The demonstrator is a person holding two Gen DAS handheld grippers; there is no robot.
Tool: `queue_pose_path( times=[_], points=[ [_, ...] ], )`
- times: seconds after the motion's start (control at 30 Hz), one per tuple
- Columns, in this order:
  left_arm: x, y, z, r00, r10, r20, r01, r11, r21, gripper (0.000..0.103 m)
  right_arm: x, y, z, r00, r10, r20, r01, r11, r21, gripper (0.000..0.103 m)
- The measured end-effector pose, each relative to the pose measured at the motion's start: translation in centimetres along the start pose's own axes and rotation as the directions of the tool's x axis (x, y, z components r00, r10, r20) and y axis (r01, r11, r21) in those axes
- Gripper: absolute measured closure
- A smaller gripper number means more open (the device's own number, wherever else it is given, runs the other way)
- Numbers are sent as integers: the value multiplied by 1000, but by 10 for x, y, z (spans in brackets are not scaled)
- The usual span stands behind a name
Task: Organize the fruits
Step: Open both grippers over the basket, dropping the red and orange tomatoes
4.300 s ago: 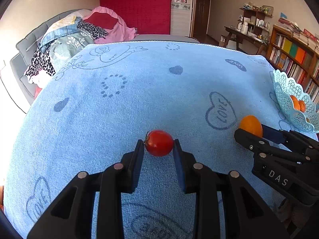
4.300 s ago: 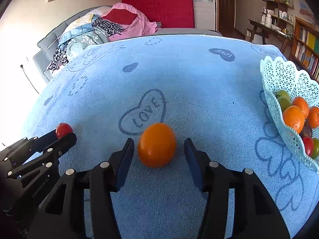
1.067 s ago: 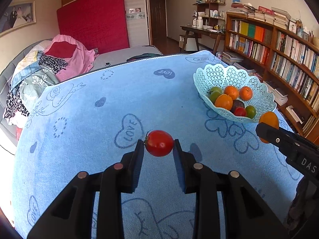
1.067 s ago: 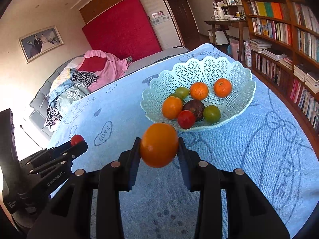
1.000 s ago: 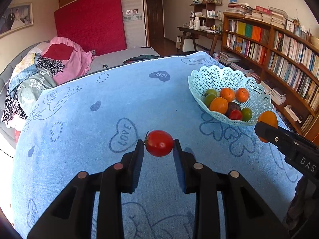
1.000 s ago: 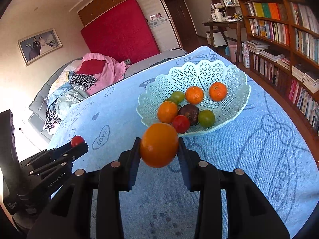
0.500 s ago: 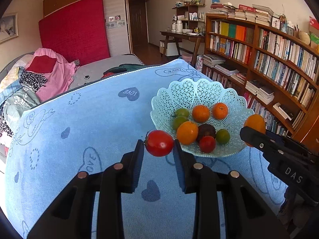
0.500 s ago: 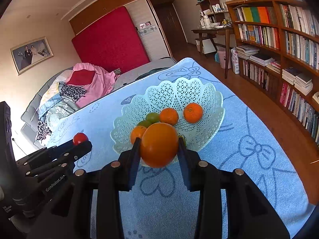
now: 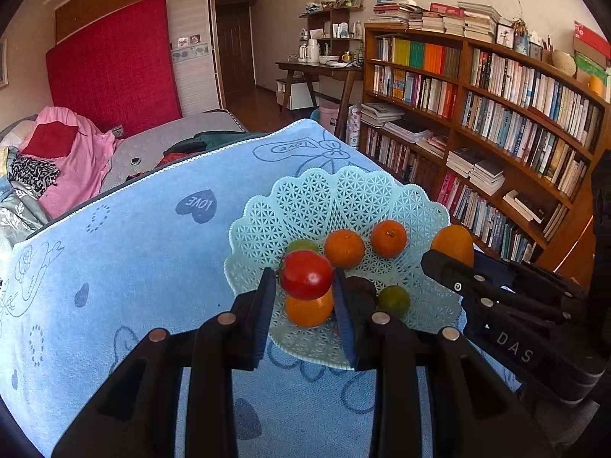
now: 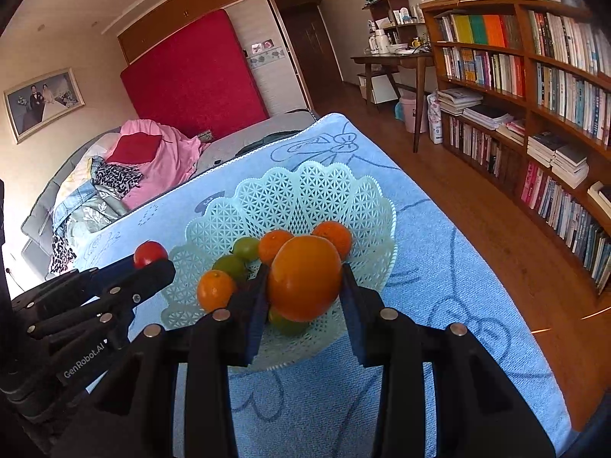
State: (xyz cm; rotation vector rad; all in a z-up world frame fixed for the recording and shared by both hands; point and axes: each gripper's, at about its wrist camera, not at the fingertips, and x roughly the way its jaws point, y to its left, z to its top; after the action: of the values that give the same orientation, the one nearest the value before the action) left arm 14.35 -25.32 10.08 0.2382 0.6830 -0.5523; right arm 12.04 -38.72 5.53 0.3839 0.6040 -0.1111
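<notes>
Left wrist view: the left claw (image 9: 305, 286), clamped on the tomato (image 9: 305, 274), has moved from mid-desk to above the basket (image 9: 343, 198) at the desk's far right corner.

Right wrist view: the right claw (image 10: 303, 286) grips the orange (image 10: 304, 278) over the basket too; release looks next.

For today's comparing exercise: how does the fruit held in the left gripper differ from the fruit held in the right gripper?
The tomato in the left gripper is red and glossy; the orange in the right gripper is orange and duller. The tomato is clearly smaller than the orange. Both are round, clamped between black fingers and held over the basket.
</notes>
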Motion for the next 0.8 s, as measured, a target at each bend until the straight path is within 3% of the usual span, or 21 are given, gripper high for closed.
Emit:
queue_pose_path(
  times=[0.5, 0.8],
  points=[
    [21, -6, 6, 999, -28, -24, 28, 1000, -5, 72, 7, -9, -1, 1000, -13, 15, 12, 999, 33, 65],
    [24, -12, 9, 999, -47, -23, 47, 999, 2, 72, -5, -7, 1, 997, -25, 68, 23, 999, 29, 63]
  ],
)
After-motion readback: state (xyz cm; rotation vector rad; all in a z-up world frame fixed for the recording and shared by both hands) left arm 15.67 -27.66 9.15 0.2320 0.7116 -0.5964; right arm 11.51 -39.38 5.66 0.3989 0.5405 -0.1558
